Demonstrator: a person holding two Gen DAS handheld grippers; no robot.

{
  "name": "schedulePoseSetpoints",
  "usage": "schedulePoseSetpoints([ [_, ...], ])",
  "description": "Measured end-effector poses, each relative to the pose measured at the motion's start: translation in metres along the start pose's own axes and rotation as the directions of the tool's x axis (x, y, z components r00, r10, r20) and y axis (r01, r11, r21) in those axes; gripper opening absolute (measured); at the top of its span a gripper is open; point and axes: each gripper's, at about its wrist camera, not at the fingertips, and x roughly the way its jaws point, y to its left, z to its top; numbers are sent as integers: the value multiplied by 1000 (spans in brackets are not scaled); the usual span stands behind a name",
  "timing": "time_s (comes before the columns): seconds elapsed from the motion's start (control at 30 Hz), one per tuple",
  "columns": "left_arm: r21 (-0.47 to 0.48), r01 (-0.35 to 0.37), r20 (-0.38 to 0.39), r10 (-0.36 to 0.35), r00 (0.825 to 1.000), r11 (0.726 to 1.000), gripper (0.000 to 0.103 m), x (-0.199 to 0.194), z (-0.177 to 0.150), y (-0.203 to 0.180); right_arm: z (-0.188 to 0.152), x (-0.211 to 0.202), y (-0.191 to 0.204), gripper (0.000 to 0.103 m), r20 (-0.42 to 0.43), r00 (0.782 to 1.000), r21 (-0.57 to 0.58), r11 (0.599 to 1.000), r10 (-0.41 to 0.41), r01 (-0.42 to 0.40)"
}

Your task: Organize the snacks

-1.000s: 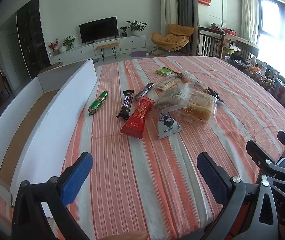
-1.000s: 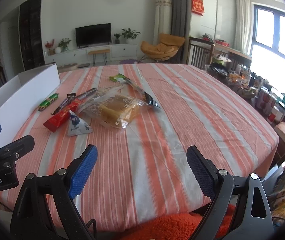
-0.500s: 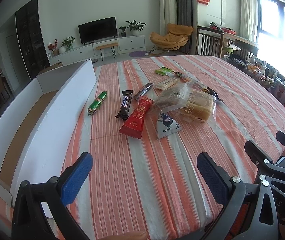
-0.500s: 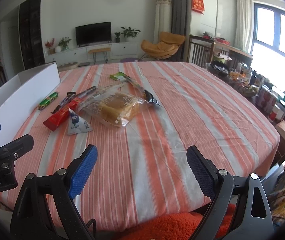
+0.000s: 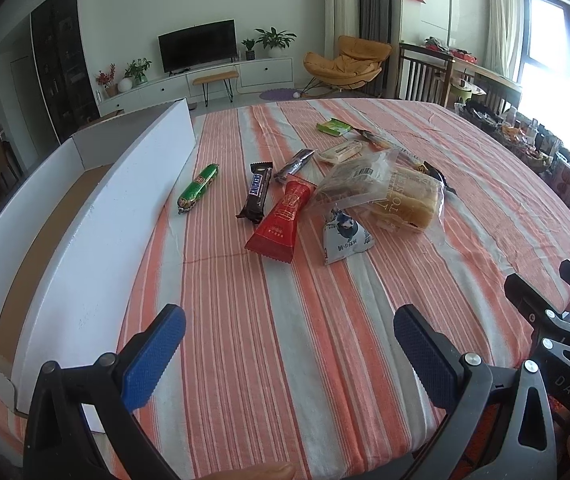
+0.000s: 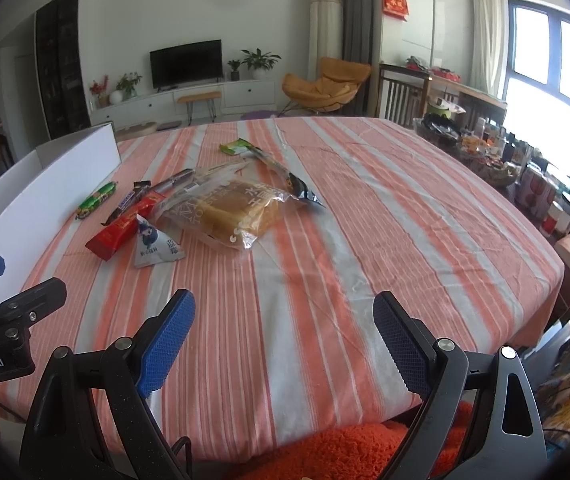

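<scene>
Left gripper (image 5: pixel 289 344): jaws stood wide apart, nothing between the blue pads, hovering over the near edge of the striped tablecloth (image 5: pixel 245 320).
Right gripper (image 6: pixel 283 336): jaws also spread wide and empty, above the near edge of the cloth; its black frame showed at the right of the left wrist view.
Snacks: lay in a loose group mid-table, well apart from both grippers and ahead of them.
Green sausage stick (image 5: pixel 199 187): leftmost, just beside the wall of the white box (image 5: pixel 97 216).
Snickers bar (image 5: pixel 257 196): between the sausage stick and the red packet (image 5: pixel 283 220).
Triangular white pouch (image 5: pixel 343 236): nearest snack to the grippers, touching the bag of toast (image 5: pixel 397 196).
Bag of toast: clear plastic, largest item, right of the red packet.
Silver-wrapped bar (image 5: pixel 295 164): behind the red packet.
Pale wrapped biscuit (image 5: pixel 341 152): behind the toast.
Green packet (image 5: pixel 333 127): farthest back.
White box: long, open-topped, brown floor, along the left side of the table.
Path: bare cloth lay between the grippers and the snacks.
</scene>
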Motion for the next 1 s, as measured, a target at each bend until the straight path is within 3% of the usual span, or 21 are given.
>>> schedulePoseSetpoints([
  [0.4,-59,12,-113,-18,993,998,103,36,10,29,0,1,-1,93,-3,1000,3,1000,4,-4],
  [0.7,-74,40,-187,-53,981,996,103,94,75,41,0,1,0,93,-3,1000,3,1000,3,-3],
  [0.9,30,24,-253,-16,967,999,103,146,90,23,0,2,-1,93,-6,1000,8,1000,7,-7],
  [1.0,55,-17,-287,32,958,998,96,165,89,20,0,2,-2,93,-13,1000,18,1000,13,-13],
])
